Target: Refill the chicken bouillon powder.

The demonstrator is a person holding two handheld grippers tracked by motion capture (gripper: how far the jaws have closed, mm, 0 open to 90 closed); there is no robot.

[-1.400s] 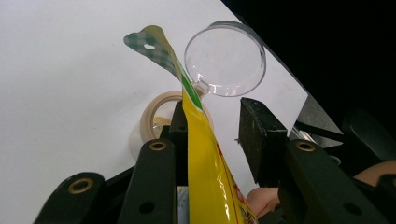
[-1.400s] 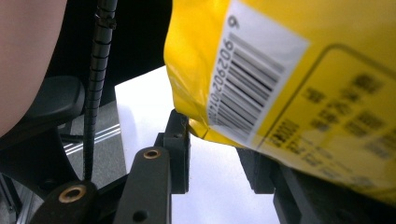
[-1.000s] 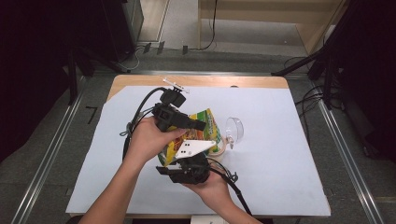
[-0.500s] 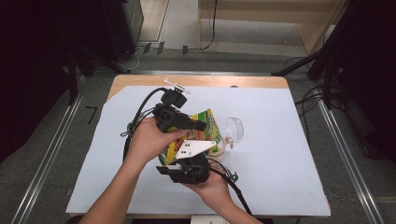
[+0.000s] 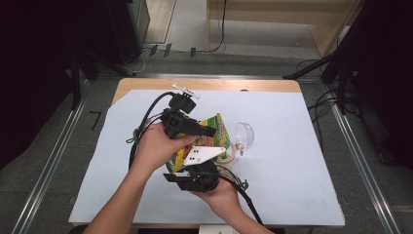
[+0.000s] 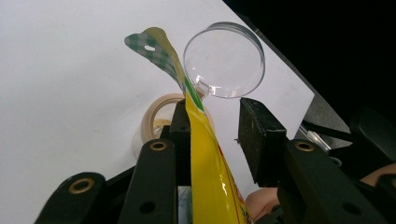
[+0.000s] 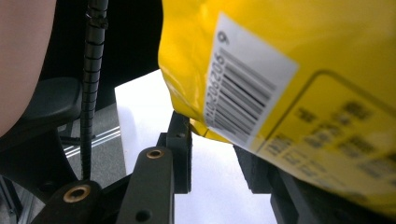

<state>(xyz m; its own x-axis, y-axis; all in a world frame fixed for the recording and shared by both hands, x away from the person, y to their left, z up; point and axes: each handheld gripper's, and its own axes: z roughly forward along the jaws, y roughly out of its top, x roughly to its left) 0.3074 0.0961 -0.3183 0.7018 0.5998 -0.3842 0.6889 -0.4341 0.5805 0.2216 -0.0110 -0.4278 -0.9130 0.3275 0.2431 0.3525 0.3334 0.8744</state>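
Yellow bag (image 6: 205,154) against one claw (image 6: 212,135) jaw, clear lid (image 6: 224,59), tape roll (image 6: 156,116) beyond

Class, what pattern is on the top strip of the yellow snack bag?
A green and white check on the bag's top strip, clearest in the left gripper view.

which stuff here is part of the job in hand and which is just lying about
In the job:
- yellow snack bag, held up between both hands
- left gripper, the bag's edge between its jaws
- right gripper at the bag's lower end
- small open tub with clear lid under the bag

Lying about:
- white sheet
- wooden table
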